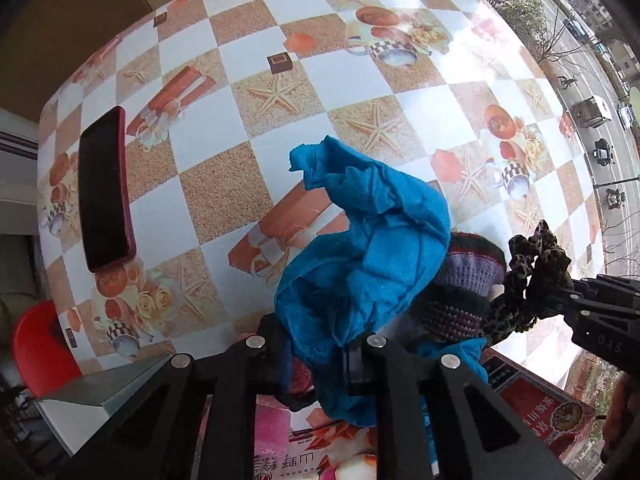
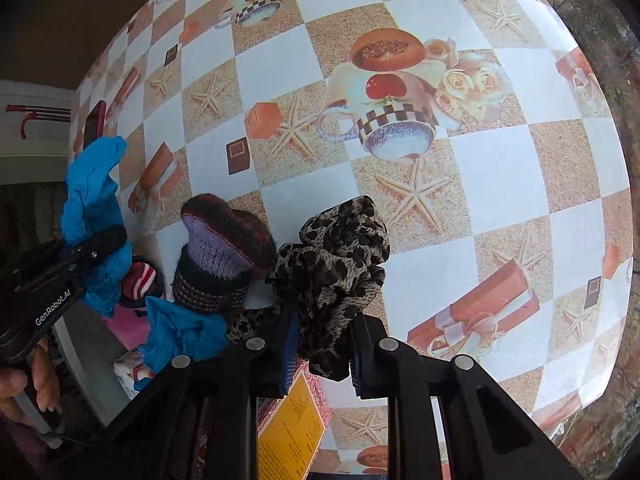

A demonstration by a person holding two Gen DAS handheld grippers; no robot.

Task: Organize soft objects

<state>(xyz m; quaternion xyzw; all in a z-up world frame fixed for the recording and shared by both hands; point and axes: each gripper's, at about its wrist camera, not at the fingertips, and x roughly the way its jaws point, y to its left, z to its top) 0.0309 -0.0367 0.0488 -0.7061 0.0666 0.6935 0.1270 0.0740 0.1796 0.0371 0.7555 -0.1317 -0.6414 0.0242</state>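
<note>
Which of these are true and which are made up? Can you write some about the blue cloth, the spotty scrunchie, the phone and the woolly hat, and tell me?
1. The left gripper holds the blue cloth. True.
2. The right gripper holds a leopard-print scrunchie. True.
3. The phone lies on top of the blue cloth. False: it lies on the checked table, apart from the cloth.
4. The knitted hat is bright yellow. False: it is purple, black and dark red.
5. The right gripper's jaws are wide open with nothing between them. False: they are closed on the scrunchie.
</note>
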